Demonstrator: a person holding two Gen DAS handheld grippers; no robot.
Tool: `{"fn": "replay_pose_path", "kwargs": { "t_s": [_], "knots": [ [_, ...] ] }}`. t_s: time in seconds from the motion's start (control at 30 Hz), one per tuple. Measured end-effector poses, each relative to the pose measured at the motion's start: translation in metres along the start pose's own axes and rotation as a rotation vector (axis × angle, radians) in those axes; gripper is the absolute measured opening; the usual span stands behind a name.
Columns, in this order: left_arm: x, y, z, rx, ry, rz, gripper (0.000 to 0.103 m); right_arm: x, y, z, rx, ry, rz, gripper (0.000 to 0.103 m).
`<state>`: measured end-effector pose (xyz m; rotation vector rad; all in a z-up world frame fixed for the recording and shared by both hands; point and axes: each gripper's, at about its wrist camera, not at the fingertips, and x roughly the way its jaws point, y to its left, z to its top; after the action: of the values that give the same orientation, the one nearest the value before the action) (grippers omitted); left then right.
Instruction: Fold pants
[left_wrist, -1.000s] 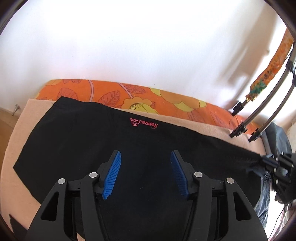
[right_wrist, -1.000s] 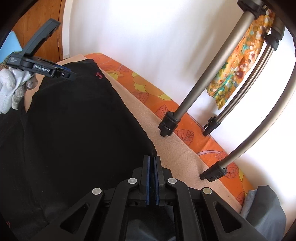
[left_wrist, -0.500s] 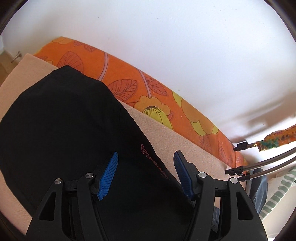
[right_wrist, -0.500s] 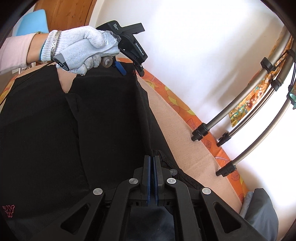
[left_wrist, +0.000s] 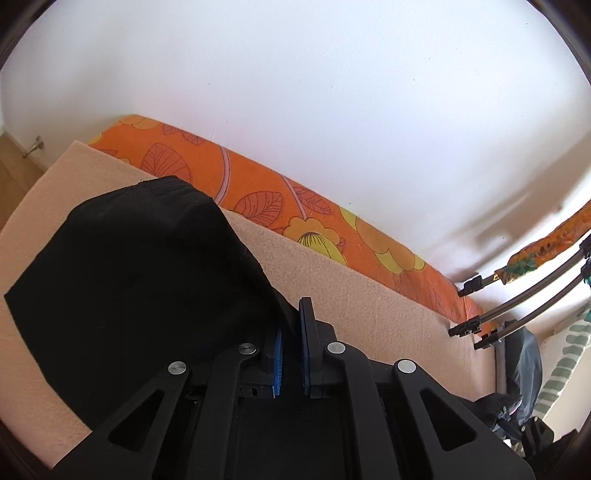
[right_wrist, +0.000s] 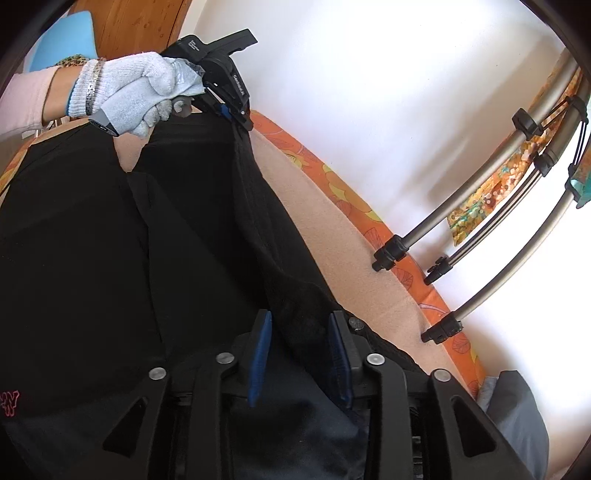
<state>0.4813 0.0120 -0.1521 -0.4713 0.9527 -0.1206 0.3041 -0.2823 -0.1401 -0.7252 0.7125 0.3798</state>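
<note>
Black pants (right_wrist: 110, 258) lie on the beige blanket (right_wrist: 332, 236), long axis running along the blanket's wall-side edge, from the near end at the right gripper away to the far end at the left gripper. Pink logo (right_wrist: 9, 402) shows at the near left of the right wrist view. One fabric layer is lifted along the wall-side edge, forming a raised ridge between the two grippers; a small beige gap shows between two black panels near the far end.

Left gripper (left_wrist: 291, 332), also seen from the right wrist view (right_wrist: 231, 114), is clamped on the pants' far edge, blue pads nearly together with black cloth between them. Gloved left hand (right_wrist: 136, 96) grips its handle.

Right gripper (right_wrist: 299, 354) has its jaws apart, blue pads on either side of the dark bunched fabric at the near end, not pinching it.

Open room: a bare beige strip runs between the pants and the orange floral cover (left_wrist: 258, 199) along the white wall (left_wrist: 332, 92). Tripod legs (right_wrist: 461, 206) stand on that strip toward the near end. A grey garment (right_wrist: 517, 413) sits past the blanket's near corner.
</note>
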Motion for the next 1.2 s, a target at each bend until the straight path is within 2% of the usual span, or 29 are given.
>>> {"fn": "replay_pose_path", "kwargs": {
  "t_s": [0.07, 0.13, 0.23, 0.3, 0.33, 0.53, 0.7, 0.77, 0.8, 0.83, 0.87, 0.9, 0.97, 1.07, 1.2],
  "knots": [
    [-0.006, 0.001, -0.001, -0.003, -0.01, -0.013, 0.006, 0.004, -0.008, -0.001, -0.011, 0.03, -0.03, 0.044],
    [-0.01, 0.001, -0.002, 0.003, -0.016, -0.021, 0.006, 0.009, -0.02, -0.002, 0.013, 0.064, -0.034, 0.043],
    [-0.017, -0.002, -0.003, 0.02, -0.028, -0.028, 0.005, 0.003, -0.041, 0.0, 0.07, 0.042, -0.023, 0.044],
    [-0.024, -0.005, -0.004, 0.04, -0.044, -0.026, 0.005, -0.001, -0.056, 0.005, 0.088, 0.023, 0.009, 0.062],
    [-0.032, 0.0, -0.004, 0.047, -0.054, -0.031, 0.005, 0.001, -0.061, 0.007, 0.086, 0.025, 0.017, 0.077],
    [-0.045, 0.0, -0.022, 0.101, -0.083, -0.025, 0.005, 0.042, -0.077, 0.022, 0.056, 0.079, 0.073, 0.075],
    [-0.043, 0.009, -0.03, 0.099, -0.069, -0.026, 0.005, 0.081, -0.084, 0.028, 0.068, 0.132, 0.191, 0.078],
    [-0.043, 0.008, -0.031, 0.112, -0.077, -0.019, 0.005, 0.096, -0.086, 0.027, 0.076, 0.162, 0.19, 0.078],
    [-0.043, 0.007, -0.031, 0.121, -0.078, -0.017, 0.005, 0.102, -0.086, 0.026, 0.081, 0.174, 0.188, 0.076],
    [-0.042, 0.005, -0.031, 0.132, -0.076, -0.012, 0.005, 0.104, -0.086, 0.024, 0.095, 0.181, 0.204, 0.064],
    [-0.042, 0.002, -0.031, 0.145, -0.078, -0.003, 0.005, 0.105, -0.087, 0.023, 0.119, 0.191, 0.234, 0.04],
    [-0.042, 0.0, -0.031, 0.155, -0.082, 0.004, 0.005, 0.103, -0.086, 0.022, 0.137, 0.188, 0.245, 0.036],
    [-0.045, 0.001, -0.029, 0.147, -0.086, -0.003, 0.005, 0.092, -0.077, 0.021, 0.128, 0.172, 0.204, 0.018],
    [-0.058, 0.004, -0.028, 0.116, -0.104, -0.024, 0.005, 0.063, -0.067, 0.023, 0.143, 0.129, 0.15, 0.01],
    [-0.09, 0.003, -0.033, 0.115, -0.135, -0.036, 0.005, 0.01, -0.047, 0.032, 0.095, 0.074, 0.06, 0.008]
  ]
}}
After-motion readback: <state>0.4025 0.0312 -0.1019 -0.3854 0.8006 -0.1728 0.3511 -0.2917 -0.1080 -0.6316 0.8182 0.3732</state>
